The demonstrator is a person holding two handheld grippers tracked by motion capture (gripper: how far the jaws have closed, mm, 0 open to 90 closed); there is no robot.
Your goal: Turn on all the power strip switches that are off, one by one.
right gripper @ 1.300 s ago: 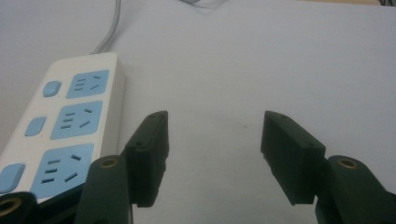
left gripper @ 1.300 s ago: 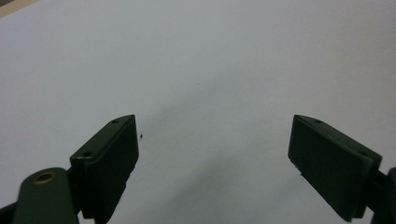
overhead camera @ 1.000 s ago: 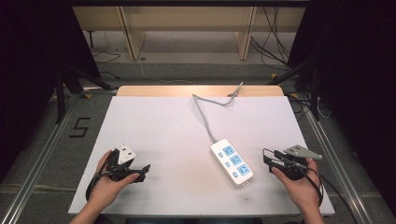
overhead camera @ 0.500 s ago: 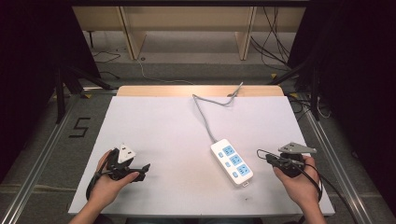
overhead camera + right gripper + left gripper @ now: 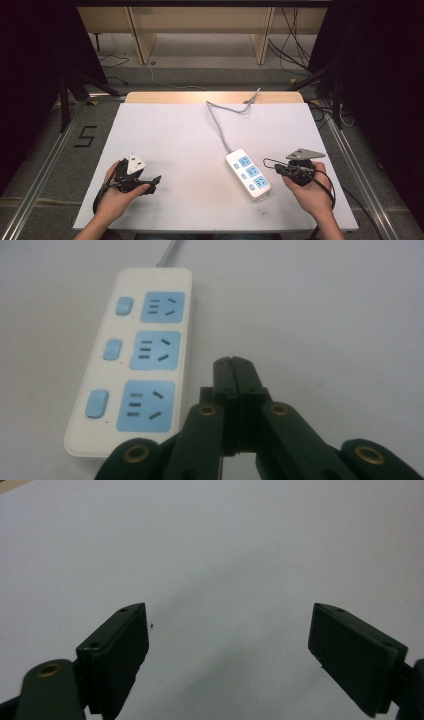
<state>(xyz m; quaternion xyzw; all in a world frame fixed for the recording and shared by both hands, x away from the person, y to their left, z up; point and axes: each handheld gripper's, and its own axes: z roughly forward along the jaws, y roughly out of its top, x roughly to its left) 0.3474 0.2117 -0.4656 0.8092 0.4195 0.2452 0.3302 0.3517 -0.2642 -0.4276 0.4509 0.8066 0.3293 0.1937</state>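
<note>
White tabletop [image 5: 165, 135] holds a power strip [image 5: 248, 173] at the lower right. Just beside it, the right claw [image 5: 266, 162] is pressed together, pinching nothing. Lower left, the left claw [image 5: 154, 184] is spread.

There was one power strip [image 5: 248, 174] on the surface [image 5: 170, 135], with one grey cord [image 5: 218, 126]. It had three blue sockets and three blue switches. Two tools were there, left [image 5: 150, 184] and right [image 5: 278, 169].

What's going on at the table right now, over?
Left tongs open, empty. Right tongs shut, empty, beside the power strip, not touching. Nothing in the way.
</note>
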